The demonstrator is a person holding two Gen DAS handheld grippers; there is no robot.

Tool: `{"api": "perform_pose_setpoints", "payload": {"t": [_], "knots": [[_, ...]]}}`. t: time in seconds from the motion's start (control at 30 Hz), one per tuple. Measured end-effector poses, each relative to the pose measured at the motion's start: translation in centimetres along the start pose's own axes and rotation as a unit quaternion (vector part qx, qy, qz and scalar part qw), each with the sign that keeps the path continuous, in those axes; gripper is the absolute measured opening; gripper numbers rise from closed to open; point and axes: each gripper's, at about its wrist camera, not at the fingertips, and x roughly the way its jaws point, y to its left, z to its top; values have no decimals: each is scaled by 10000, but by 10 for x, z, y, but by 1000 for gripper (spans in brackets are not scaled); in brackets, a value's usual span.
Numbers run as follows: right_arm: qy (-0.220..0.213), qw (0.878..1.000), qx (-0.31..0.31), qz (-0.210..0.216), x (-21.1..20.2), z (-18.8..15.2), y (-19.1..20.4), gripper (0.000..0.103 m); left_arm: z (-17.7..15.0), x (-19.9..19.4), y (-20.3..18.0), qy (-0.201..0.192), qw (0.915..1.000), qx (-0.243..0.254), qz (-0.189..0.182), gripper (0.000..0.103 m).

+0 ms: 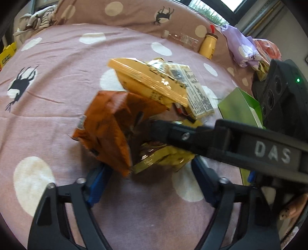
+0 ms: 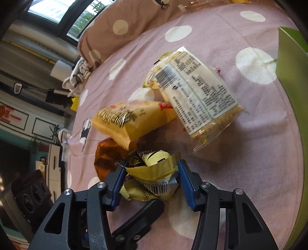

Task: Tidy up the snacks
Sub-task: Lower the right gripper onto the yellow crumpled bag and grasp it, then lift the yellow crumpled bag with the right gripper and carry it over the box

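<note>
Fingers point(image 2: 181, 173) pinch gold packet point(image 2: 154, 169); green box point(image 2: 290, 63) beside.

A bed point(image 1: 63, 80) covered by a pink sheet with white dots and dark deer figures carries a loose heap of snack packs near its middle: an orange packet point(image 1: 107, 127), a yellow packet point(image 1: 146, 80), a clear pack with a white printed label point(image 2: 196, 96) and a crumpled gold wrapper point(image 2: 154, 173). A green box point(image 1: 238, 107) stands just beside the heap. Farther back lie a yellow bottle point(image 1: 208, 45), a brown dotted pillow point(image 1: 134, 13) and bunched cloth point(image 1: 38, 17).
</note>
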Motion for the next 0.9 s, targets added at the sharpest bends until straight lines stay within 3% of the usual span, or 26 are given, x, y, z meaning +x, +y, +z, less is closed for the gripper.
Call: {"api": "perform_pose_setpoints", "payload": {"t": [0.03,0.2,0.9], "knots": [[48,10000,-28,82,1,-2,2,53,-1,1,-3,26,10000,34,-62,64],[-36,9999,-106,5,-1,-9,8,53,-4,-2,-8,-23,9999,126,29,62],[-920,9943,-538,18,-52,-37,38,53,-14,-47,-32,-755,9957,525,-127,62]]}}
